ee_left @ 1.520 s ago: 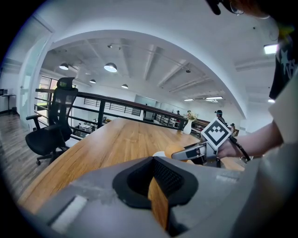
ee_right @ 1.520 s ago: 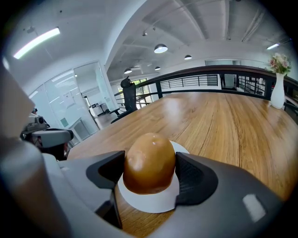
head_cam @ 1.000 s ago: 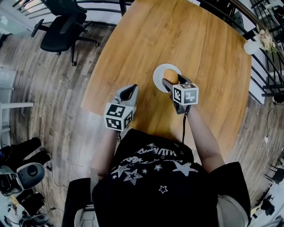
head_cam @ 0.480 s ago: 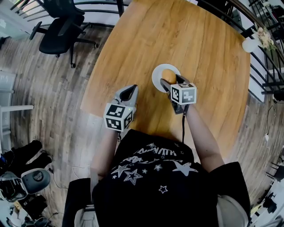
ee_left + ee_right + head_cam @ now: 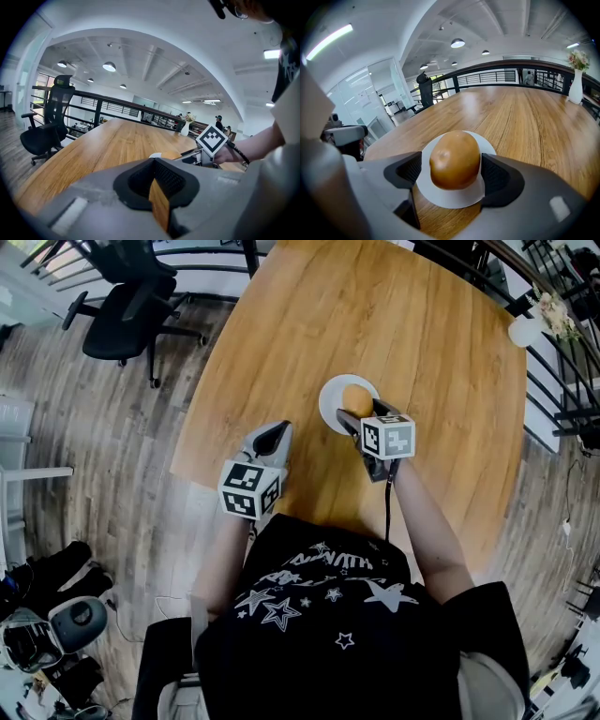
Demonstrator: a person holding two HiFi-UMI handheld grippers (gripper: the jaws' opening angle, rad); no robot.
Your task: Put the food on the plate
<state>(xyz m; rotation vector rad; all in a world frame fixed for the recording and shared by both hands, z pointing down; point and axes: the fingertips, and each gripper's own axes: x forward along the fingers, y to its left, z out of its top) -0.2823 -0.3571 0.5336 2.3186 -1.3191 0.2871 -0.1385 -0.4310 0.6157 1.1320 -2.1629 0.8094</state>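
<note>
a: how many things do i have here?

b: i count one plate (image 5: 330,395), one piece of food (image 5: 454,159), two grippers, one vase (image 5: 576,84) and one office chair (image 5: 127,310). the food lies on the plate, in the middle of the table (image 5: 375,315).

a: what is the right gripper (image 5: 452,171) doing?

b: its jaws have just been opening and now stand wide. the food sits between them, but the pads do not press it. the left gripper (image 5: 272,435) is closed with nothing in it, over the near table edge, apart from the plate.

a: do the views differ?

b: yes. in the head view the right gripper covers part of the food. the right gripper view shows it whole, and the gap beside the pads.

a: materials?

b: the food is round, smooth and golden brown. the plate is flat, round and white. the table is wood with long grain. the pads are black and ribbed.
</note>
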